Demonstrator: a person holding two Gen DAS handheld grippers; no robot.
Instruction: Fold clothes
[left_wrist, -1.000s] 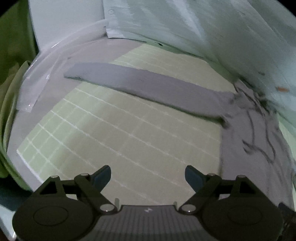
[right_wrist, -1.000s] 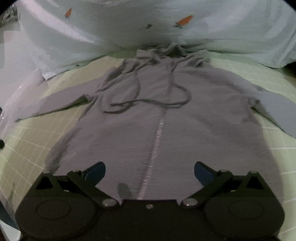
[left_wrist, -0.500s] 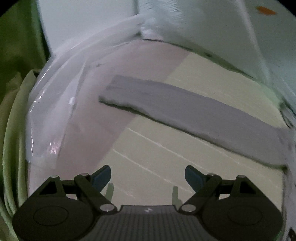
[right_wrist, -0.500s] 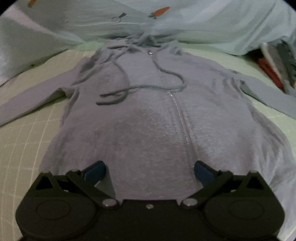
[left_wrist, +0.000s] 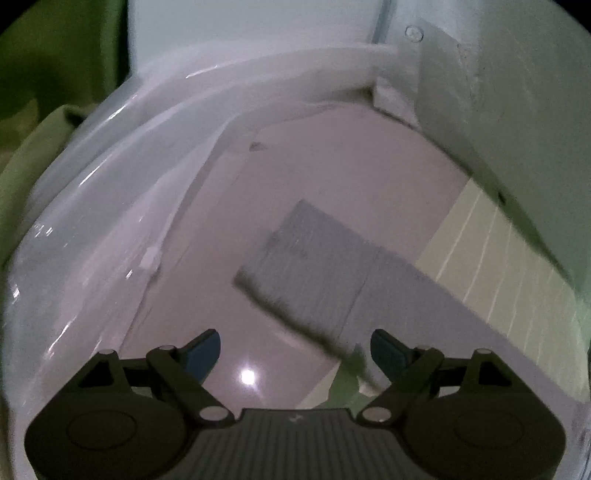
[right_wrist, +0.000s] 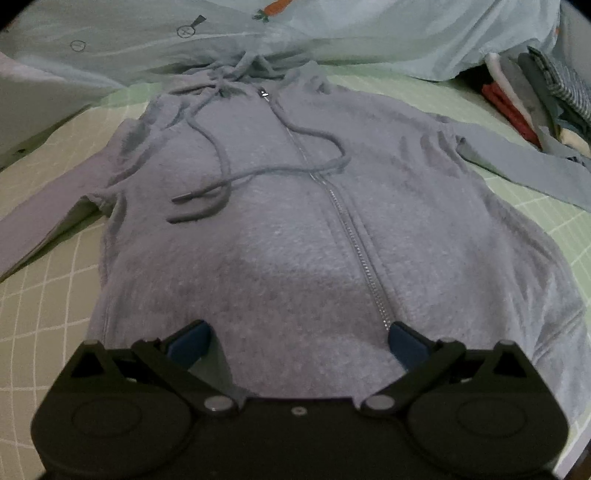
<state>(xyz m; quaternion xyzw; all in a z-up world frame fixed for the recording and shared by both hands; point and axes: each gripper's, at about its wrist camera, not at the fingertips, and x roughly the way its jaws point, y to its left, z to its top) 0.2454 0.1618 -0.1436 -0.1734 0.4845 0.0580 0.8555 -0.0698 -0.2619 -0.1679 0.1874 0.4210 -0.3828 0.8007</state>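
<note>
folding is not yet beginning: the grey hoodie (right_wrist: 295, 229) is lying flat, zipped, face up on the green grid mat (right_wrist: 48, 302), both sleeves spreading outward. the left sleeve cuff (left_wrist: 306, 266) is reaching past the mat onto the pale counter (left_wrist: 332, 155). i am holding my left tool (left_wrist: 295, 350) just above that cuff, released and grasping nothing. my right tool (right_wrist: 295, 339) is hovering over the hem, released too. every fold is remaining, sleeves first i judge.
</note>
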